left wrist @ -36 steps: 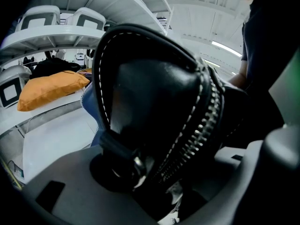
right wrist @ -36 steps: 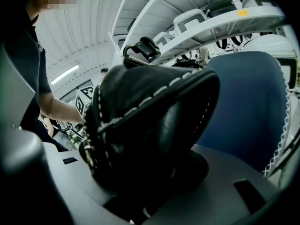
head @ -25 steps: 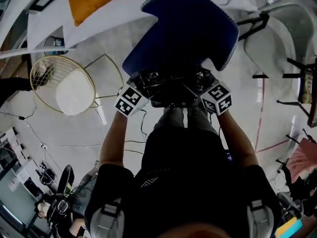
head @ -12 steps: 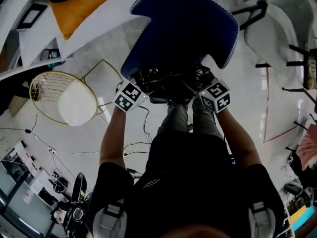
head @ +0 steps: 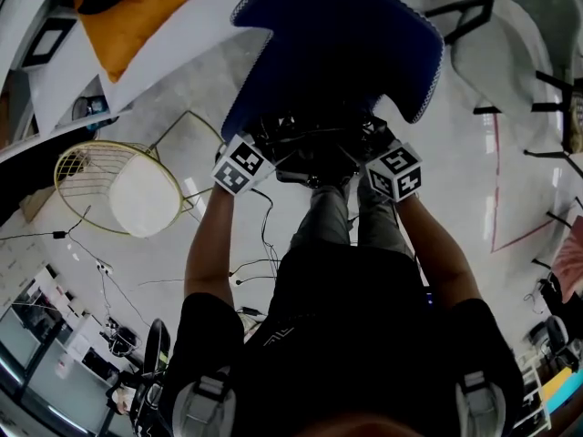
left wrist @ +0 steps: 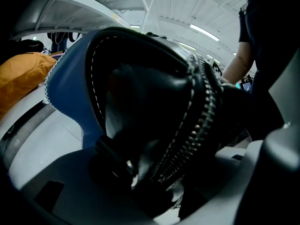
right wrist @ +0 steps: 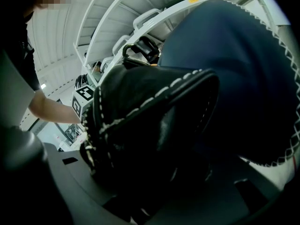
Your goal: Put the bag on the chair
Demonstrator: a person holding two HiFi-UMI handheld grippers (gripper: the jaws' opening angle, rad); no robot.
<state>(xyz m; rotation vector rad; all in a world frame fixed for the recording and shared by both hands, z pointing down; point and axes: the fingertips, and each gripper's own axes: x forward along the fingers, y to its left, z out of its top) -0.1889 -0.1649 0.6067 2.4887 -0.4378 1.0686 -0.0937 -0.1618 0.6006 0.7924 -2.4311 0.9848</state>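
A black leather bag (head: 314, 148) with white stitching and a zip hangs between my two grippers, at the near edge of the blue chair seat (head: 346, 53). My left gripper (head: 273, 151) clamps the bag's left end and my right gripper (head: 363, 153) clamps its right end. In the left gripper view the bag (left wrist: 154, 116) fills the jaws, with the blue seat (left wrist: 70, 93) behind it. The right gripper view shows the bag (right wrist: 150, 121) pressed between the jaws against the blue seat (right wrist: 234, 78). I cannot tell whether the bag rests on the seat.
A gold wire chair with a white cushion (head: 137, 189) stands on the floor at the left. An orange cushion (head: 137, 7) lies on a white surface beyond it. White chairs (head: 510, 44) stand at the right. Cables (head: 255, 253) trail over the floor by the person's legs.
Both grippers have sunk with the bag toward the blue seat, and the bag now overlaps the seat's near edge more. Both grips look unchanged.
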